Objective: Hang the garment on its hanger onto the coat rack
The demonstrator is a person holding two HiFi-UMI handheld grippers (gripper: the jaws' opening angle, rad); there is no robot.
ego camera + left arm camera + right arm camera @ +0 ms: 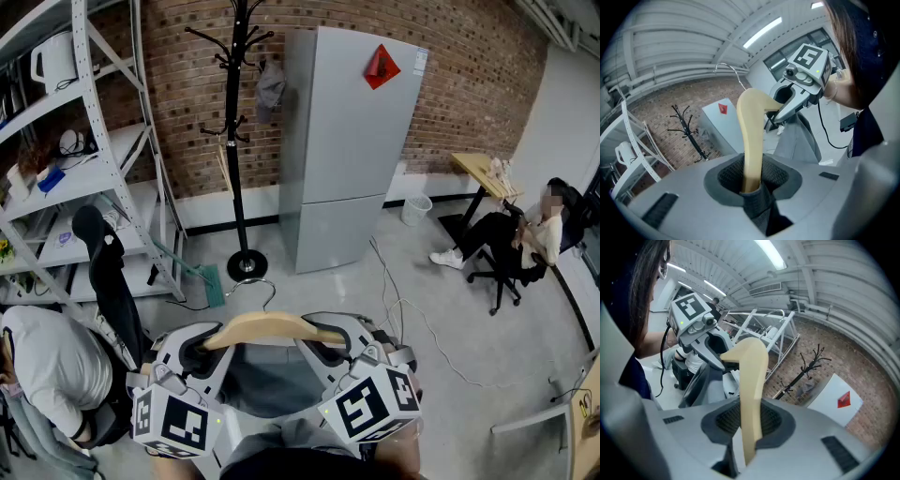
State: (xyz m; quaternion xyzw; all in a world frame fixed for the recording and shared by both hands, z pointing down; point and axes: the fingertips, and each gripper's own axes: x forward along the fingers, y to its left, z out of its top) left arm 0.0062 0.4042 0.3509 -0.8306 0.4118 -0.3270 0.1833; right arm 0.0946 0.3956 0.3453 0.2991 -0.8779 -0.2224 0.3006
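A pale wooden hanger [267,327] with a metal hook [253,287] is held level in front of me, and a grey garment [267,380] hangs from it. My left gripper [201,352] is shut on the hanger's left arm and my right gripper [334,337] on its right arm. In the left gripper view the hanger [752,140] runs up out of the left gripper [752,180], with garment cloth [759,208] at the jaws. In the right gripper view the right gripper [750,420] clamps the hanger [752,394]. The black coat rack [234,122] stands ahead by the brick wall, well apart from the hanger.
A grey fridge [342,141] stands just right of the rack. A white metal shelf unit [84,159] fills the left side. One person sits at the lower left [47,361], another on a chair at the right [525,234]. Cables [412,319] lie on the floor.
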